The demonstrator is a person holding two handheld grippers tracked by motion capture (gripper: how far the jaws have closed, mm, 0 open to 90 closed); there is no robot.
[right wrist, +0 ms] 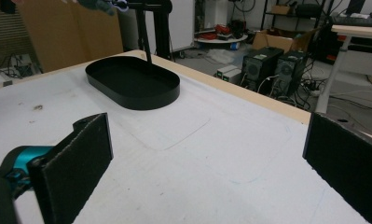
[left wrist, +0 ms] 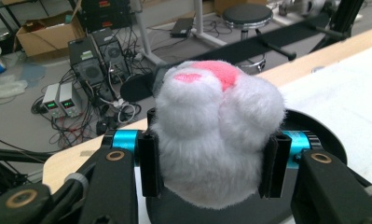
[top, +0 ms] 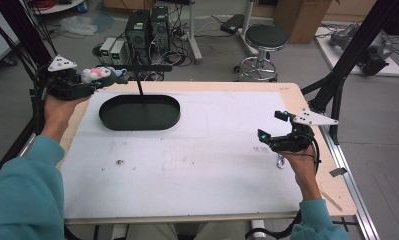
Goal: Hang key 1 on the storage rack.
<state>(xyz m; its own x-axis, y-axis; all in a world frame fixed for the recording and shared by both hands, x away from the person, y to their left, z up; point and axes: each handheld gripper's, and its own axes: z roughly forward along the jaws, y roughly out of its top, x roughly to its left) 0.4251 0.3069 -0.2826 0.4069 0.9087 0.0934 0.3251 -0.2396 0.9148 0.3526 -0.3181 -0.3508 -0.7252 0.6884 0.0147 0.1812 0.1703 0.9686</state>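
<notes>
White sheeting covers the table (top: 187,165); the left gripper (top: 99,77) hangs over its far left corner beside the black tray (top: 139,112). Left gripper view: pads pinch a white plush (left wrist: 211,140) (pink patches). Right gripper view: jaws spread wide over bare sheet.

The left claw (top: 104,75) grips a plush toy (top: 98,73) beyond the counter's (top: 187,165) far-left corner, near the black tray (top: 139,112). The right claw (top: 272,126) gapes empty by the right edge.

Readable text: none on any surface.
Small grey boxes on the floor (left wrist: 58,99): green lit displays, digits too small to read.
Labels, brands: none legible.
</notes>
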